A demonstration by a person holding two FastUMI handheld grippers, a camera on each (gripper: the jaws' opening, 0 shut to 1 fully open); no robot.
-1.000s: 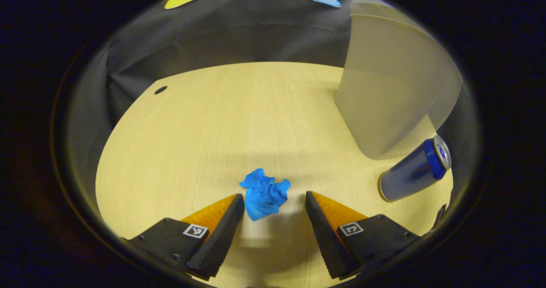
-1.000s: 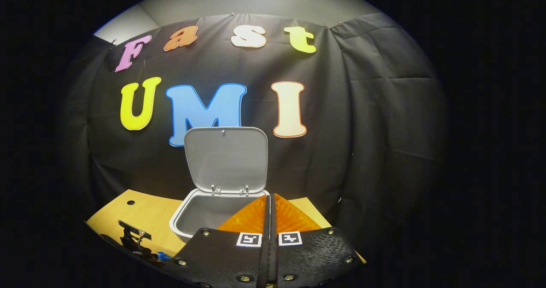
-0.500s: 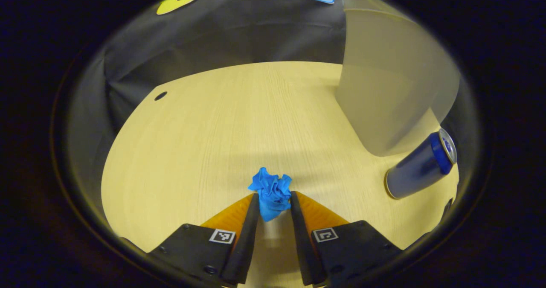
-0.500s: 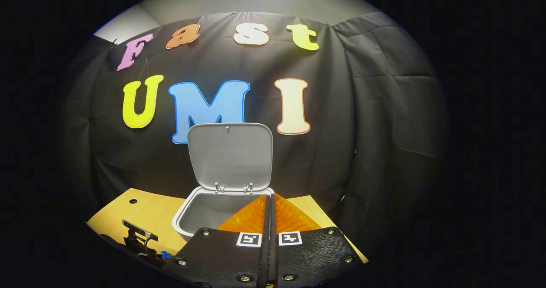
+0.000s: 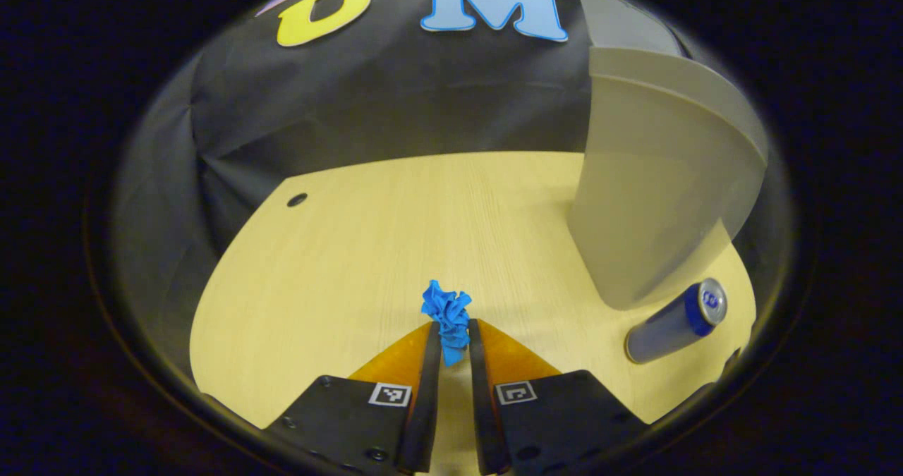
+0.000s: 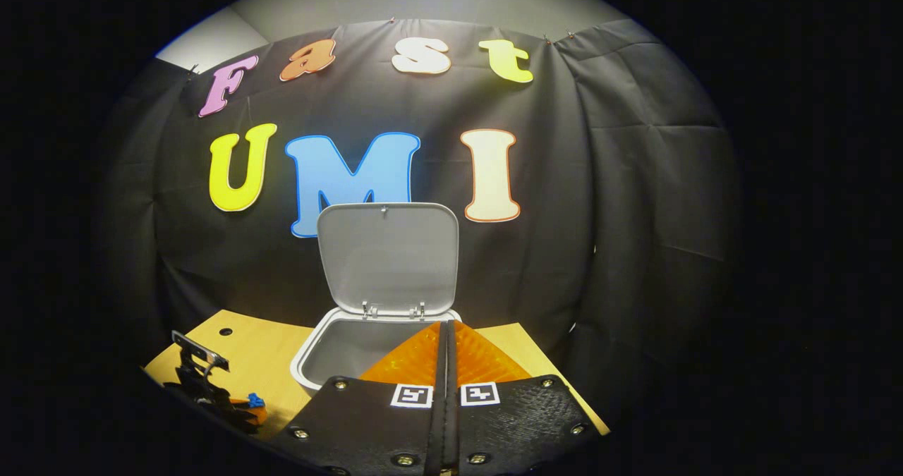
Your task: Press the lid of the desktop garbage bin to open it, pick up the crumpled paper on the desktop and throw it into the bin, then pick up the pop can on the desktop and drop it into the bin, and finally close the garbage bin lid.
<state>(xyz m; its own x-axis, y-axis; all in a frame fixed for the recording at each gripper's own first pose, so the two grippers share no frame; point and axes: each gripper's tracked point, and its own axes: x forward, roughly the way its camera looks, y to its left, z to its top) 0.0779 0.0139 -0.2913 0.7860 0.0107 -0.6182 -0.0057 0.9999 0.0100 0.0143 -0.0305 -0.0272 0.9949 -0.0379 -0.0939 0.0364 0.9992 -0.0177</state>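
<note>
paper (image 5: 447,315) is pinched tight in the left gripper (image 5: 451,338) to go into the bin (image 6: 331,349), whose lid (image 6: 386,259) stands open; right gripper (image 6: 445,335) fingers are pressed together, holding nothing.

A light wood-grain surface (image 5: 367,250) with a small round hole (image 5: 297,199) near its far left edge is seen. A grey bin (image 5: 649,201) is stood on it; just beside that, a blue can (image 5: 674,321) is laid on its side.

A staged recording booth: black cloth wall (image 6: 621,180) behind a bare wooden desk (image 5: 367,250)
</note>
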